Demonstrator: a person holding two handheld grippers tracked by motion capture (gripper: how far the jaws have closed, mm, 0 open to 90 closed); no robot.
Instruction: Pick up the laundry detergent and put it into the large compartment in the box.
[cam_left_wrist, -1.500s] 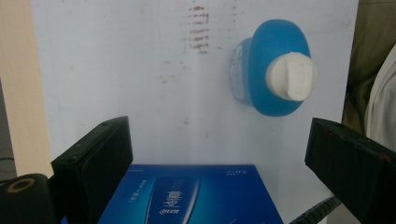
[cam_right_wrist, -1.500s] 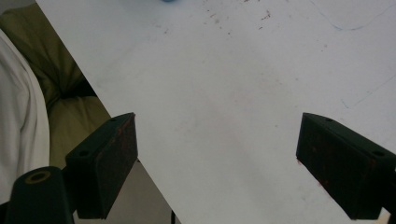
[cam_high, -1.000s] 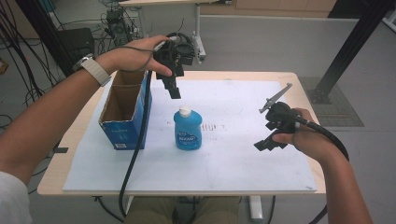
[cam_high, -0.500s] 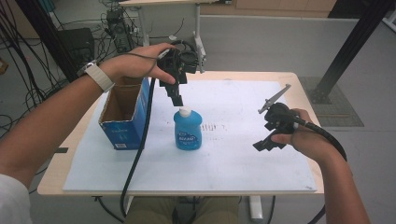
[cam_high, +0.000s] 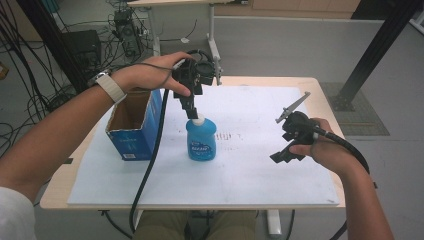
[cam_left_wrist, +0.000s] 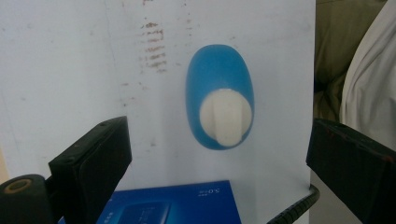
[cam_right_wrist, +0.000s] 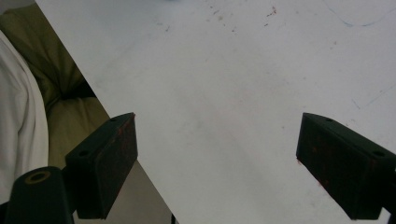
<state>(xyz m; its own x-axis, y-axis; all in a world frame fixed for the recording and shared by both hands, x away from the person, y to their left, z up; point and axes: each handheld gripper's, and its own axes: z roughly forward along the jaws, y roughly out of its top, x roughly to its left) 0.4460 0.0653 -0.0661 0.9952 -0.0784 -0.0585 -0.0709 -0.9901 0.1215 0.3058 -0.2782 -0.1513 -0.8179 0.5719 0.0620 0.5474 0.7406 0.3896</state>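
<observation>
Left tongs (cam_high: 192, 111) hover spread above blue bottle (cam_high: 201, 141), beside box (cam_high: 132, 131).

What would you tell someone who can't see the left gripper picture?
Looking straight down, a blue bottle with a white cap stands on a white table, between the wide-open black jaws of the left gripper. A blue box edges the bottom.

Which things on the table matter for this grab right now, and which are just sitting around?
In the job:
- blue bottle, white cap up
- left tool, jaws open, directly above the bottle's cap
- open blue box, beside the bottle, probably where it goes

Lying about:
- right tool, open, holding nothing
- white sheet with reddish smudges
- cables and stands on the floor behind
</observation>
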